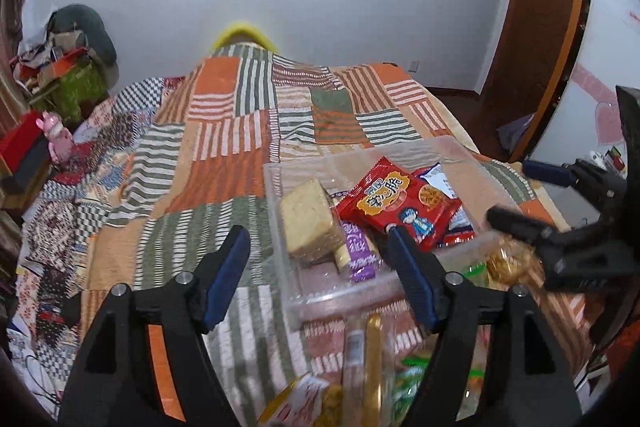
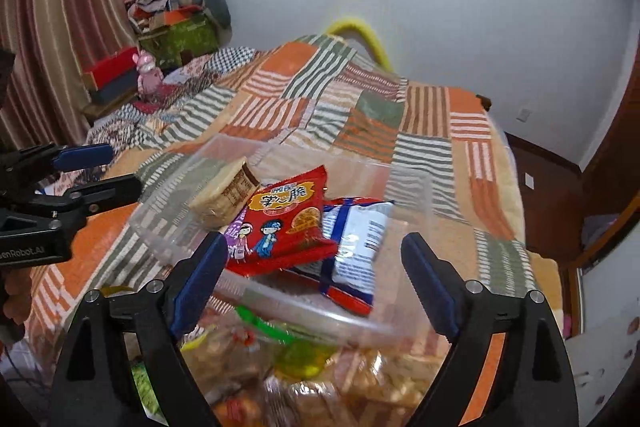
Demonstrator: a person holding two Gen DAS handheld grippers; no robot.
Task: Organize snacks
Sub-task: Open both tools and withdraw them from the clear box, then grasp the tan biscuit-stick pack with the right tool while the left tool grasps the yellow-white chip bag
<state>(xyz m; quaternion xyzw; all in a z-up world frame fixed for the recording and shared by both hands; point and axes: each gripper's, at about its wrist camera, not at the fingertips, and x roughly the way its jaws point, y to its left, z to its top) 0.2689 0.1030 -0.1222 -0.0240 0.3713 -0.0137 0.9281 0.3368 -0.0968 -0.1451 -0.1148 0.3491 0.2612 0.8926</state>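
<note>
Left wrist view: left hand-held gripper (image 1: 318,243) spread wide, empty, over near-left corner of clear bin (image 1: 320,301) on bed (image 1: 224,131). Red snack pack (image 1: 400,205) inside bin, just ahead. Right hand-held gripper (image 2: 312,247) likewise released, hovering above bin's near rim.

The loose snacks (image 2: 304,379) heaped before the clear plastic bin (image 2: 160,227) were smeared by blur and cut off at the bottom edge, so their labels could not be read. A purple wrapper (image 1: 360,251) lay mostly hidden under the cake slice (image 1: 308,219) and red packet (image 1: 400,203). Something yellow (image 1: 244,33), perhaps a pillow, was largely hidden behind the bed's quilt (image 1: 224,115).
</note>
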